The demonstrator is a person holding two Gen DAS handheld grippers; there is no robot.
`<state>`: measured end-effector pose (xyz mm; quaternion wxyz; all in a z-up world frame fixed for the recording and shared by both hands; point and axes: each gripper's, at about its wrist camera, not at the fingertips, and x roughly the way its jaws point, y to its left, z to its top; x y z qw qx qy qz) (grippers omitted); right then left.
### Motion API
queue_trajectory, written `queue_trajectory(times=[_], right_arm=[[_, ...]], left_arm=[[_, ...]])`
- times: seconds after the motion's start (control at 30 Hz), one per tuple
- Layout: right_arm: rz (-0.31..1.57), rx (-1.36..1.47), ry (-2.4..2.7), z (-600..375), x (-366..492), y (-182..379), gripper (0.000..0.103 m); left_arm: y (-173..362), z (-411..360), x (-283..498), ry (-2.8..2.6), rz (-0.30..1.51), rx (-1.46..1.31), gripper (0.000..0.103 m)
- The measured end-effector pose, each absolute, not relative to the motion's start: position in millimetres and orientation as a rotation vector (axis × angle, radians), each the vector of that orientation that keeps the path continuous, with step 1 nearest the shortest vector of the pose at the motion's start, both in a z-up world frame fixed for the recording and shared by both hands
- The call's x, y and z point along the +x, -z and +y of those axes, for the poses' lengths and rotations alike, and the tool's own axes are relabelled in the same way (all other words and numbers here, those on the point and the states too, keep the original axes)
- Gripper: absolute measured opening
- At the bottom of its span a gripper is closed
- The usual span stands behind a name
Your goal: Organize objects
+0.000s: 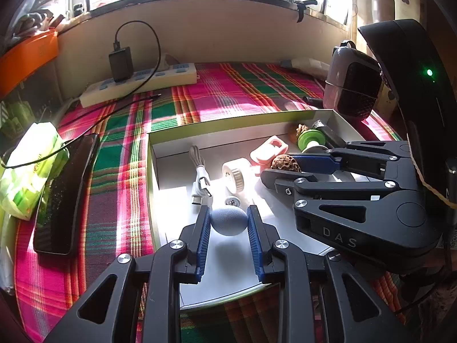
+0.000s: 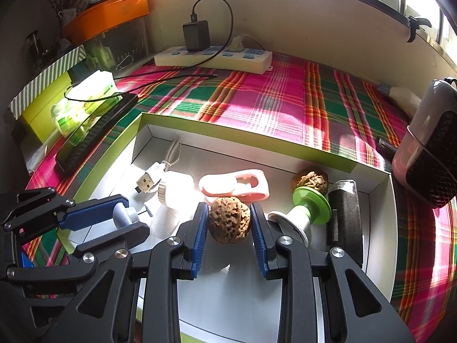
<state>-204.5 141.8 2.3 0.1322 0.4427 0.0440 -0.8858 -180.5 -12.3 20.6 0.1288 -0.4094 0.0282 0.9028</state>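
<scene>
- Left wrist view: your left gripper (image 1: 228, 225) has its blue pads (image 1: 203, 228) clamped on a small grey rounded knob (image 1: 228, 220), one pad against each side. The knob sits above the white floor of the box (image 1: 177, 131).
- Same view: a white plug (image 1: 200, 184) on a coiled cable lies on the box floor just beyond the knob, with a small screw-like piece (image 1: 232, 201) between them. A white roller (image 1: 235, 175) lies beside the plug.
- Same view: your right gripper (image 1: 285, 165) reaches in from the right side, with a walnut (image 1: 285, 163) at its fingertips.
- Right wrist view: your right gripper (image 2: 229, 220) has both pads (image 2: 200, 228) pressed against the walnut (image 2: 229, 219), which is held above the box floor.
- Same view: a pink clip (image 2: 237, 185) lies just behind the walnut. A second walnut (image 2: 310, 180) rests near the far wall of the box (image 2: 257, 140), touching a green-and-white spool (image 2: 307, 210). A black block (image 2: 344, 214) lies along the right wall, just beside the spool.
- Same view: your left gripper (image 2: 125, 218) enters from the left with the grey knob (image 2: 122, 214) between its fingers.
- Both views: the box rests on a plaid cloth (image 2: 271, 97). A power strip (image 2: 217, 55) with a black charger (image 2: 196, 35) plugged in lies at the far edge, well apart from the box. A dark phone (image 1: 65, 194) lies on the cloth left of the box.
</scene>
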Motion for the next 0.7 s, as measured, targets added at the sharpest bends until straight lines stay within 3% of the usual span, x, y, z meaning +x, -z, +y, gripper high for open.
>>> queue_trajectory(times=[0.7], right_arm=[[0.095, 1.299, 2.573, 143.8, -203.5, -1.9, 0.031]], left_arm=[[-21.0, -12.9, -179.7, -2.627, 0.107, -1.198, 0.025]])
